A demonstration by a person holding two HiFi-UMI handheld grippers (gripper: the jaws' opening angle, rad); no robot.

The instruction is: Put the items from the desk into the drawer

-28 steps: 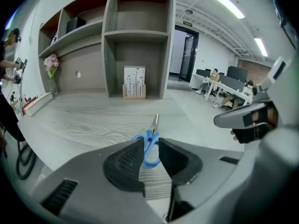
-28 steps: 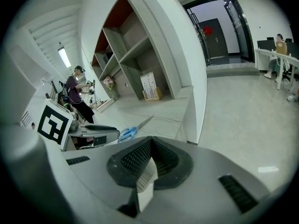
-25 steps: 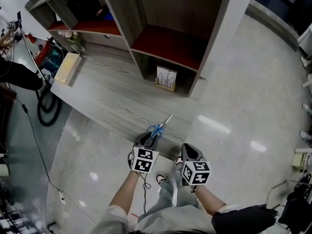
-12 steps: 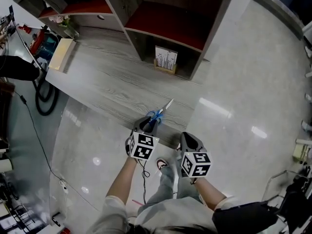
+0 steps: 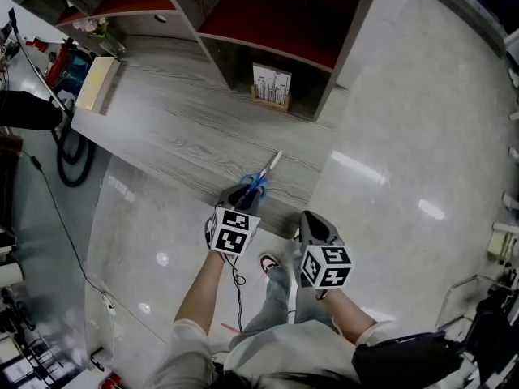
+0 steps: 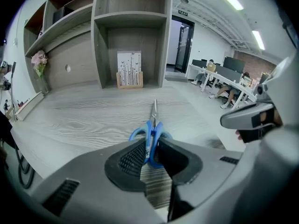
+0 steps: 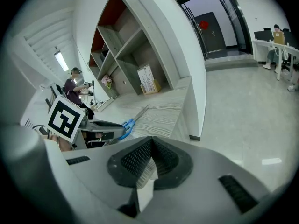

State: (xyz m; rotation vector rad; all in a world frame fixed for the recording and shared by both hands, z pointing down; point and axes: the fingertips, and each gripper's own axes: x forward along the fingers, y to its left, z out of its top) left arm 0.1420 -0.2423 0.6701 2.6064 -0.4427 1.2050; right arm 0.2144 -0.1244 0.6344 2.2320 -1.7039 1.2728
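Blue-handled scissors (image 5: pixel 261 177) point their blades out over the grey wooden desk (image 5: pixel 170 128) near its front edge. My left gripper (image 5: pixel 243 194) is shut on their handles; in the left gripper view the scissors (image 6: pixel 152 129) stand between the two dark pads of the left gripper (image 6: pixel 150 149). My right gripper (image 5: pixel 312 221) hangs just off the desk's front right corner, lower than the top. In its own view the right gripper (image 7: pixel 150 155) is shut with nothing between the pads. No open drawer shows in any view.
A card holder (image 5: pixel 272 85) stands in the shelf unit's lower bay. A pale wooden box (image 5: pixel 93 83) and a flower vase (image 5: pixel 101 31) sit at the desk's left end. Black cable loops (image 5: pixel 73 168) lie on the glossy floor beside it. People sit at far desks (image 6: pixel 224 78).
The left gripper has stayed shut on the scissors and drawn them slightly back toward the desk's front edge. The right gripper has barely moved.
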